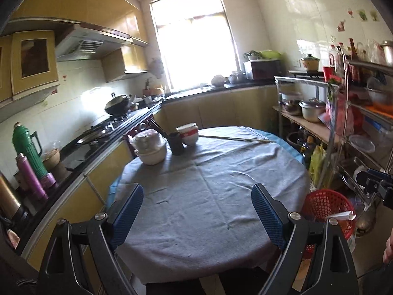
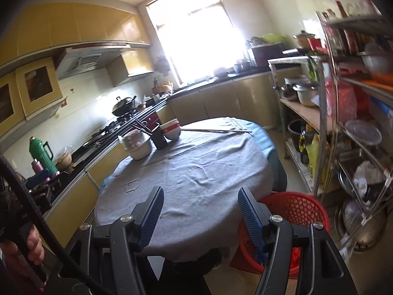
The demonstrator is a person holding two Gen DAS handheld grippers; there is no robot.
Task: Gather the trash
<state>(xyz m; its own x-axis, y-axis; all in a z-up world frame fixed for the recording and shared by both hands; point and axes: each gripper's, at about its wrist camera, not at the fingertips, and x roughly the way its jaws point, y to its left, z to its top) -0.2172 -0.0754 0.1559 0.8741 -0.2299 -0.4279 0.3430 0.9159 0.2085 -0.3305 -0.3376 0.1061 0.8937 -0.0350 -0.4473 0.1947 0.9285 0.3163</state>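
A round counter [image 1: 211,196] draped in a wrinkled grey cloth [image 1: 221,172] carries a small cluster at its far left edge. The landmark is a dark cup [image 1: 176,143]: just left of it stands a cream pot [image 1: 150,150] with a bagged bundle on top, just right of it stacked red-and-white bowls [image 1: 188,134]. Farther right of the cup lie long thin sticks [image 1: 235,139], flat on the cloth.

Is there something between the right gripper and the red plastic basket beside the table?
Nothing visible blocks it. The right gripper is open and empty above the grey-clothed round table, and the red plastic mesh basket stands just right of it, open-topped.
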